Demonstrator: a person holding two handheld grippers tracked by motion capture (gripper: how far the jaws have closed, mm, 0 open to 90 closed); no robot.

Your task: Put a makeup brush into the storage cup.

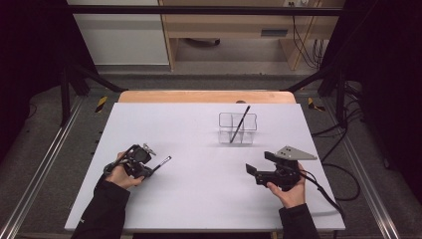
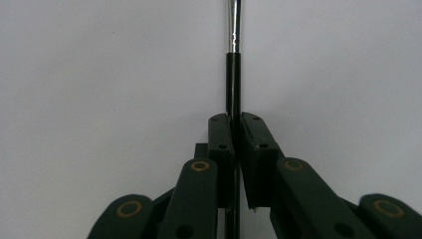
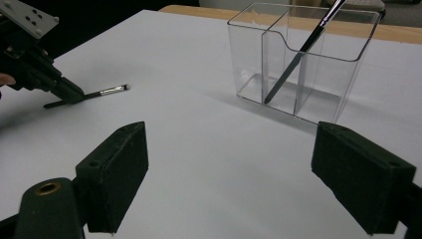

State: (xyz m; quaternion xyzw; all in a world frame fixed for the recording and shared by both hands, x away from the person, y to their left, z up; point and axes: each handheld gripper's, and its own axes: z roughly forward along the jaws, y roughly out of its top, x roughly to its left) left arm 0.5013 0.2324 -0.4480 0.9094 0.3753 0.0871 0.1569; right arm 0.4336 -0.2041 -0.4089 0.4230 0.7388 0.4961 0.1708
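My left gripper (image 1: 148, 167) (image 2: 237, 120) lies low on the white table at the near left, shut on the black handle of a thin brush (image 1: 163, 161) (image 2: 233, 74). The brush's silver ferrule sticks out past the jaws. From the right gripper view the same brush (image 3: 108, 90) lies on the table with the left gripper (image 3: 69, 93) clamped on its handle. My right gripper (image 1: 260, 163) (image 3: 231, 137) rests at the near right, open, with nothing between its pads. A clear two-compartment holder (image 1: 251, 130) (image 3: 249, 55) stands farther back, and a second dark brush (image 1: 241, 123) (image 3: 301, 52) leans in it.
The white tabletop (image 1: 199, 194) spreads between the two hands and the holder. A wooden edge (image 1: 204, 95) runs along its far side. Cables (image 1: 343, 184) trail off the right side of the table, and black frame bars stand at both far corners.
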